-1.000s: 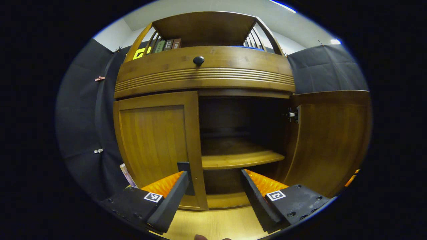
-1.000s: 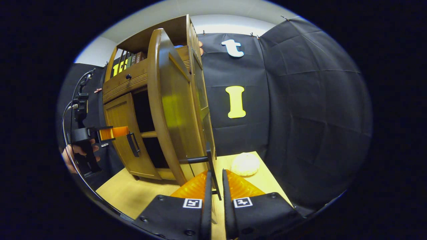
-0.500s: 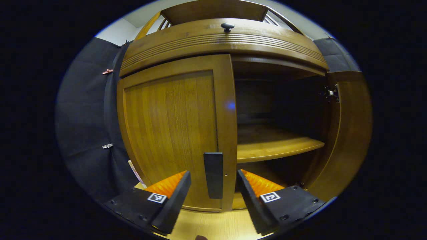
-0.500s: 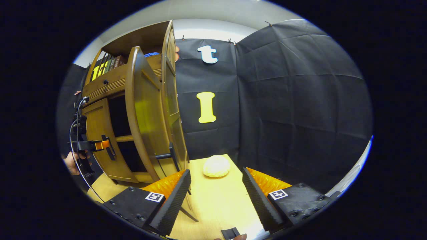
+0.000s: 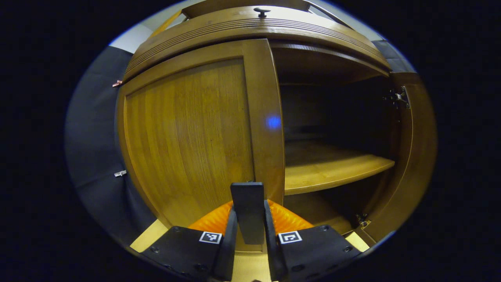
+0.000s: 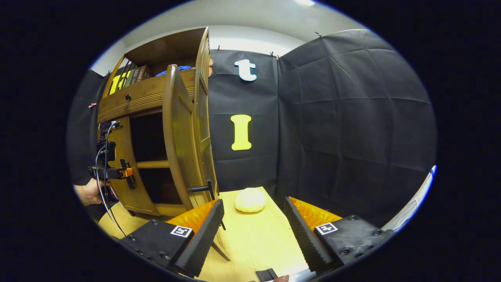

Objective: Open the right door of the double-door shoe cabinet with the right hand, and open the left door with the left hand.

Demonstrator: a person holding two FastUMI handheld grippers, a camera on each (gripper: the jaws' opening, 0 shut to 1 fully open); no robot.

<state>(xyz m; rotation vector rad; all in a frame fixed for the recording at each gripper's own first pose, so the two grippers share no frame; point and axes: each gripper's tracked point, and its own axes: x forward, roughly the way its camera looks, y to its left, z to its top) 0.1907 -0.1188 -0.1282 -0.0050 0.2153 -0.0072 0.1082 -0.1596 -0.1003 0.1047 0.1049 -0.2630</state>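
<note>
Cabinet: the brown wooden double-door shoe cabinet (image 6: 156, 102) stands on the pale wooden surface (image 6: 258, 239) against the booth wall.
Right door: the brown wooden right door (image 6: 178, 137) stands swung wide, edge-on in the right gripper view, its dark bar handle (image 6: 201, 188) free of any grip. Your half of the job on that side looks done.
Right tool: your right tool (image 6: 252, 231) is spread wide with nothing between its fingers, hanging over the surface beside the open door.
Left door: the brown wooden panelled left door (image 5: 188, 133) sits closed or very nearly so; beside it you see the dark interior and a wooden shelf (image 5: 332, 168).
Left tool: your left tool (image 5: 247, 235) is pressed together on the flat dark vertical handle (image 5: 247, 211) of the left door, one finger on each side. In the right gripper view it shows far off at that handle, held by a hand (image 6: 88, 192).
Step in hand: pull the left door open.
How to do it well: keep the pinch firm, and draw the handle toward you along an arc around the hinges at the door's outer left edge, not straight back. Let your wrist turn with the door so the fingers stay square on the handle.
Watch for: a slip off the handle if you pull off-axis, or the cabinet shifting if you tug hard.
Bystander: a pale round lump (image 6: 250, 199) lies on the surface well clear of both doors.
</note>
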